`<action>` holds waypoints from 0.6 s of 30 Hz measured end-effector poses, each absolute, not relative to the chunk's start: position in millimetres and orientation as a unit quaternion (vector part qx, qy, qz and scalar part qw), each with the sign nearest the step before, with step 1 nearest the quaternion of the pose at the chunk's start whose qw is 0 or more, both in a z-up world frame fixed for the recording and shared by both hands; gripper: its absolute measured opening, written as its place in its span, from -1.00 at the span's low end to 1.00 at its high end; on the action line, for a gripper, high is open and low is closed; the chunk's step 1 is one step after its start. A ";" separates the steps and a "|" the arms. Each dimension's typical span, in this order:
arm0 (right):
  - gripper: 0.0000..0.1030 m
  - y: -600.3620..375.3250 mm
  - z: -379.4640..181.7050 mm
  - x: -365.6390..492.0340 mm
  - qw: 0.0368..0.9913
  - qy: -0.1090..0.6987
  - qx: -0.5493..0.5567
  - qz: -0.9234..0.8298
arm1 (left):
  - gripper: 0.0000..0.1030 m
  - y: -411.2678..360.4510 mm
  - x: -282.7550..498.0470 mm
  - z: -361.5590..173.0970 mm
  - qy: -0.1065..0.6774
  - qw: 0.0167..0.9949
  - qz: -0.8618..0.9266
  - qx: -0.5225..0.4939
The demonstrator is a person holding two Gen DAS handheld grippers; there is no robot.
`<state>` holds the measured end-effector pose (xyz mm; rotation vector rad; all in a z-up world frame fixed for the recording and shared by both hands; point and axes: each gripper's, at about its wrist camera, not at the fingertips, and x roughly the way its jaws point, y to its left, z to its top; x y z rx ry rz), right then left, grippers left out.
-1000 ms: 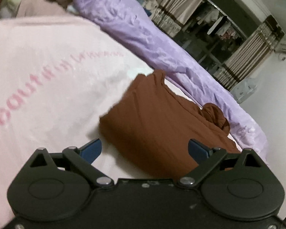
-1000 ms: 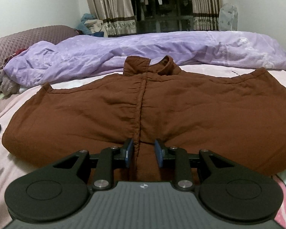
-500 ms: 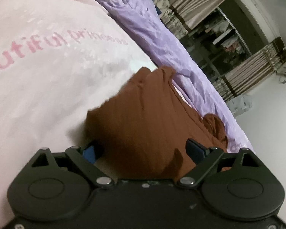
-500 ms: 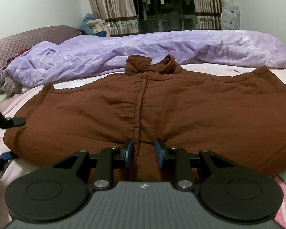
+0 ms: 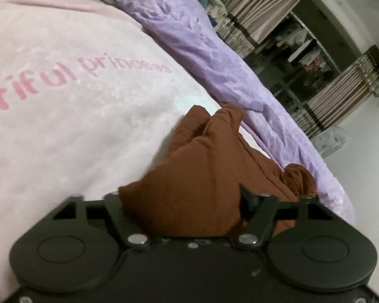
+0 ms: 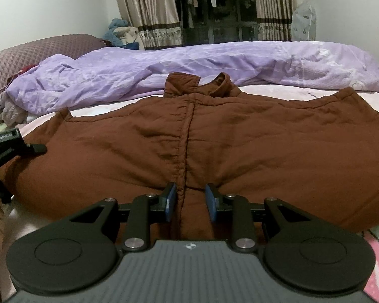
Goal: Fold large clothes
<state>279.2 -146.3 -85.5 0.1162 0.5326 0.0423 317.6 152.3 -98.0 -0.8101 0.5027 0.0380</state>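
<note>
Your left gripper [image 5: 182, 202] has slid in from the bare pink blanket [image 5: 63, 126] onto the side edge of the brown jacket [image 5: 202, 166], and its jaws have just been closing, with a thick fold of that edge now bunched between them. In the right wrist view, that left gripper [image 6: 35, 149] has come into sight at the jacket's [image 6: 240, 139] left edge.

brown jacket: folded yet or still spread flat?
Spread, no fold yet. In the right wrist view the brown jacket lies front up across the pink blanket, placket running down the middle, collar at the far edge.
</note>
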 end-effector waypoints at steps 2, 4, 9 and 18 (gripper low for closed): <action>-0.35 -146.6 -85.5 279.4 0.963 0.263 0.057 0.021 | -0.02 154.9 317.4 -98.6 0.239 0.884 0.006 -0.400; -0.34 -146.9 -85.5 279.4 0.963 0.263 0.058 0.021 | -0.17 153.9 315.5 -94.9 0.236 0.887 0.002 -0.398; -0.17 -149.9 -76.8 272.3 0.965 0.257 0.046 0.022 | -0.25 145.3 312.8 -78.8 0.224 0.899 -0.002 -0.377; -0.13 -184.2 -67.3 267.0 0.968 0.245 0.046 -0.026 | -0.27 134.1 309.3 -58.3 0.200 0.909 -0.016 -0.365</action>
